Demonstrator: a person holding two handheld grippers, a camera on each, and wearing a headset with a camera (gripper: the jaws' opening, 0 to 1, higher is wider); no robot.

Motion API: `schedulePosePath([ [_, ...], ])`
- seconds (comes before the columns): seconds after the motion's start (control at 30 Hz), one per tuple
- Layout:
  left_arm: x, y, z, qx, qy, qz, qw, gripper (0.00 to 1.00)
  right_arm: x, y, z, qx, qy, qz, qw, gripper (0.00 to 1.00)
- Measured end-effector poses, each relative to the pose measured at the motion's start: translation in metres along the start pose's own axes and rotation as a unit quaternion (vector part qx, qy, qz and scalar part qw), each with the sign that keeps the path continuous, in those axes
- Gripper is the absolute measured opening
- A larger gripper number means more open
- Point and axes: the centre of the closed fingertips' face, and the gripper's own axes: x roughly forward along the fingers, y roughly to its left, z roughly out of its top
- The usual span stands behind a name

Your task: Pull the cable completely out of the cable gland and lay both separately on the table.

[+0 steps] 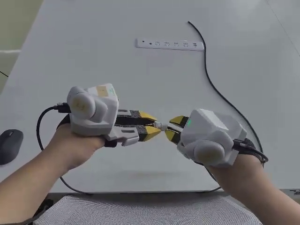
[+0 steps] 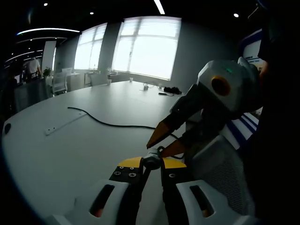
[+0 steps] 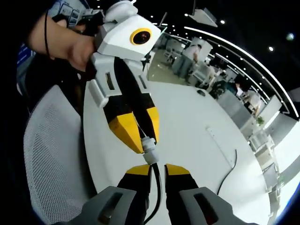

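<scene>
A grey mesh chair back [image 1: 140, 211] is seen at the very bottom of the head view, cut off by the edge. Just past it, the left gripper [image 1: 157, 124] is held in the left hand [image 1: 70, 145] and the right gripper [image 1: 168, 126] in the right hand [image 1: 234, 171]. They are held up over the near edge of the white table [image 1: 93, 56], tip to tip.

The small white cable gland [image 3: 149, 149] is squeezed between the yellow tips of the left gripper's jaws. In the head view it is seen as a tiny pale spot between the two grippers, too small to make out well. The thin black cable [image 3: 157, 185] is seen coming out of the gland and running down between the right gripper's jaws, which are set close together. A little gap is left on each side of the cable, so it cannot be told if the cable is pinched. Its lower end is hidden between the jaws. How far the cable sits inside the gland cannot be seen.

Further off, a dark mouse [image 1: 9, 145] is cut off by the left edge. A black cord [image 1: 220, 96] is laid in a curve across the table, and its near part is hidden behind the right gripper. A white power strip [image 1: 171, 44] is laid near its far end. Far away, bright windows [image 2: 145, 47] are seen in the left gripper view, and blurry people [image 3: 192, 54] in the right gripper view.
</scene>
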Motion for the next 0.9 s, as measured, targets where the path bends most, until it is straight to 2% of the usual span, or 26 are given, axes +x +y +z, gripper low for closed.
schedulePosePath([
  [0.13, 0.0009, -0.0002, -0.0016, 0.0, 0.002, 0.0, 1.0, 0.15, 0.0013, 0.0048, -0.0013, -0.002, -0.004, 0.011, 0.9999, 0.01],
  [0.33, 0.0026, -0.0029, -0.0048, 0.003, 0.008, 0.0, 1.0, 0.15, 0.0025, 0.0071, -0.0051, 0.005, -0.002, 0.016, 0.9999, 0.01],
  [0.67, 0.0029, -0.0041, -0.005, 0.006, 0.008, -0.003, 0.9999, 0.15, 0.0031, 0.0076, -0.0061, 0.026, -0.003, 0.014, 0.9996, 0.0],
  [0.9, 0.0028, -0.0023, -0.0024, 0.007, 0.005, 0.001, 1.0, 0.15, 0.0042, 0.0017, -0.0086, 0.046, -0.002, 0.006, 0.9989, 0.0],
])
